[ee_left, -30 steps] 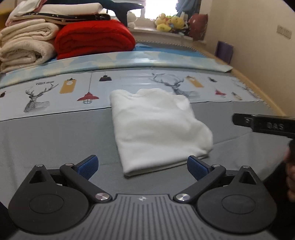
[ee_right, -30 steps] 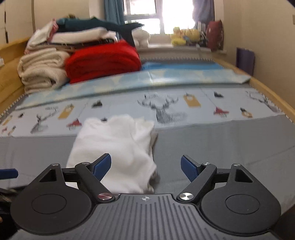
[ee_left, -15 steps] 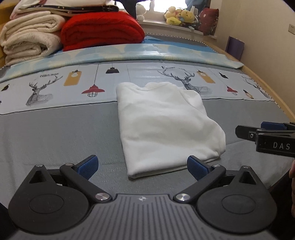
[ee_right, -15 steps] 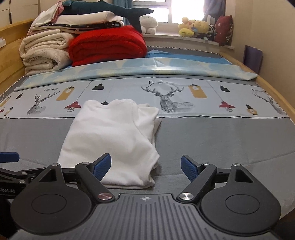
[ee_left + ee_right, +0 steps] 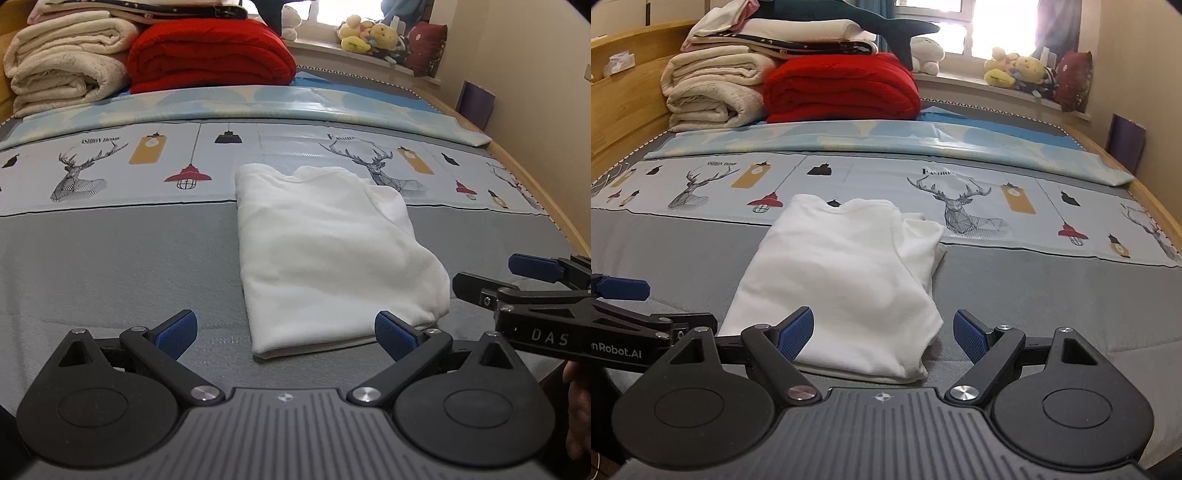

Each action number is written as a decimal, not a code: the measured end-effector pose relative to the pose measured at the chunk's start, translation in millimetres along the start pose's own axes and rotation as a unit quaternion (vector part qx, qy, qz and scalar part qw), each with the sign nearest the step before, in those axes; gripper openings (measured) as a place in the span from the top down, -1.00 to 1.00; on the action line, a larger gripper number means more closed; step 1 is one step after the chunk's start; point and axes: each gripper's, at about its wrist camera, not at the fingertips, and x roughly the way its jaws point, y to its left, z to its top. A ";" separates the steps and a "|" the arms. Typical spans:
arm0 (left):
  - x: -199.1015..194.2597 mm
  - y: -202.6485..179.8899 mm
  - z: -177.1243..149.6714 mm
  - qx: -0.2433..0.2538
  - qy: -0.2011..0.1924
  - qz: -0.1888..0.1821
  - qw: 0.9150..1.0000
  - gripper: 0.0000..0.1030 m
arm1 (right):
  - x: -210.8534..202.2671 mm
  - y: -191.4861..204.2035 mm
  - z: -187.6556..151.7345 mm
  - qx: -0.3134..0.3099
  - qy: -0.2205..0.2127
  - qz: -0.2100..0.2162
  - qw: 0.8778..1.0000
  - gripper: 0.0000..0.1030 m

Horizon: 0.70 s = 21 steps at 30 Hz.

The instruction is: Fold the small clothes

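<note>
The bed (image 5: pixel 110 266) fills both of my views, its grey cover running from my grippers up to a printed band of deer and lamps (image 5: pixel 960 206) at about 12 o'clock. Beyond that band lies a pale blue sheet (image 5: pixel 258 103), and on it at 11 o'clock sit a folded red blanket (image 5: pixel 210 55) and, just to its left and touching it, a stack of cream blankets (image 5: pixel 66 74). Plush toys (image 5: pixel 1015 70) line the window sill at 1 o'clock.

The white garment (image 5: pixel 325 251) is folded into a rough rectangle and lies flat on the grey cover, its far edge reaching onto the printed band. In the left wrist view it stretches from the centre towards 12 o'clock; in the right wrist view it leans towards 11 o'clock, with a looser layer showing along its right side.

My left gripper (image 5: pixel 284 330) hovers at the garment's near edge with its blue pads wide apart, nothing between them pressed. My right gripper (image 5: pixel 884 334) stands equally spread over the near right corner of the cloth, gripping nothing. In the left wrist view the right gripper shows at 3 o'clock, just beside the garment's right edge.
</note>
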 end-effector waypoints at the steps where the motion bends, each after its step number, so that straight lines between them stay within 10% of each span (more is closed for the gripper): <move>1: 0.1 0.1 0.3 -0.001 0.000 -0.001 1.000 -0.99 | -0.2 -0.1 -0.1 -0.001 0.000 0.001 1.000 -0.63; 21: -2.5 -3.3 -0.6 0.015 -0.011 0.007 1.000 -0.99 | -1.6 12.8 -0.8 -0.023 -0.007 0.011 1.000 -0.63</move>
